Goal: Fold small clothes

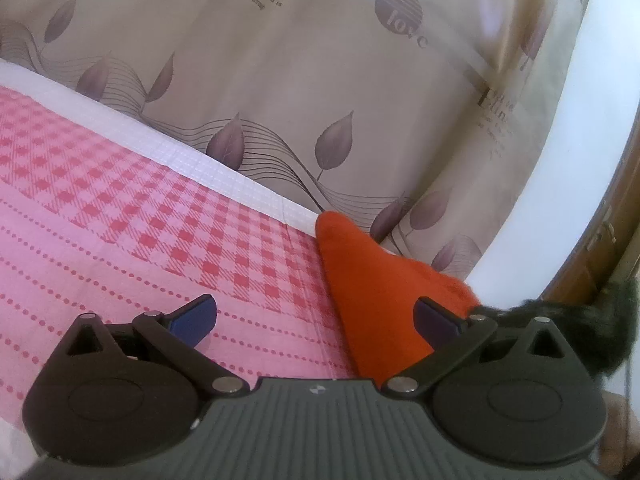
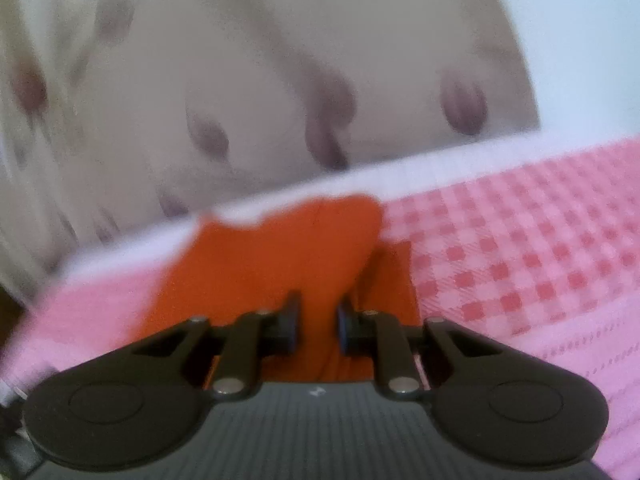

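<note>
**Orange garment at the blanket's far edge**

The garment is plain orange, soft and matte, with no print. In the right wrist view it lies flat on the pink checked blanket, its far end reaching the blanket's white border and showing a shallow scooped notch. A long fold or flap runs along its right side, casting a dark crease, with a second orange layer showing beside it. The view is blurred, so finer detail cannot be told.

The right gripper hangs over the near part of the garment, jaws narrowly parted; orange cloth shows in the gap, but the pads do not clearly press on it.

In the left wrist view the garment appears as a tapering orange wedge, its tip at the white border beside a beige leaf-printed pillow. The left gripper stands wide, its right finger over the orange cloth, nothing clamped.
</note>
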A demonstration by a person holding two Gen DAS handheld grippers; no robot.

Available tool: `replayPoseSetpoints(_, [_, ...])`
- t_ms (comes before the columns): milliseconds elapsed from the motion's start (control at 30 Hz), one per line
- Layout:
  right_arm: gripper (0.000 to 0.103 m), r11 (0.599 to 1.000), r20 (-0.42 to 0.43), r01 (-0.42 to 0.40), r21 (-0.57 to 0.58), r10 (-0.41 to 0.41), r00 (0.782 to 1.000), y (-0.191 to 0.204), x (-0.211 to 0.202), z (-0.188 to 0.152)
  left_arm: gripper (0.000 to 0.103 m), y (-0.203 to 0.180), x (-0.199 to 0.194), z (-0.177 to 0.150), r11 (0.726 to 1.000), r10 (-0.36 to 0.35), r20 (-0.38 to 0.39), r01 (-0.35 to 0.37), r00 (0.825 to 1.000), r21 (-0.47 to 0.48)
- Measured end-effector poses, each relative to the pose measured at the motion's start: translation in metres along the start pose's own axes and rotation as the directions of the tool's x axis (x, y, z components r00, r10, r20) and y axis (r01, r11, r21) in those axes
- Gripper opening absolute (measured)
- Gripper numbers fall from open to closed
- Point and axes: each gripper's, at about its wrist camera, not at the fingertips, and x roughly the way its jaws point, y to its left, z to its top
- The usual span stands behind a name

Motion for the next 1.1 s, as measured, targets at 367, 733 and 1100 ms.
replayPoseSetpoints(367, [0.025,0.994,-0.034,-0.106,0.018,0.107,0.994,0.006,-0.079,-0.069,0.103,-0.006,-0.002,-0.001,0.999,-0.030,0.000,0.030,1.000,0.045])
replayPoseSetpoints(733, [0.007,0.985,-0.098,0.073,-0.155,-0.089,0.991,-0.003,-0.098,-0.090,0.103,-0.054,-0.013,-0.004,0.957,-0.159,0.045,0.143,0.986,0.254])
replayPoseSetpoints(1100, [0.010,0.956,0.074,-0.032,-0.293,0.056,0.996,0.046,-0.091,0.019,0.072,-0.094,0.047,-0.033,0.894,-0.297,-0.257,0.363,0.920,0.263])
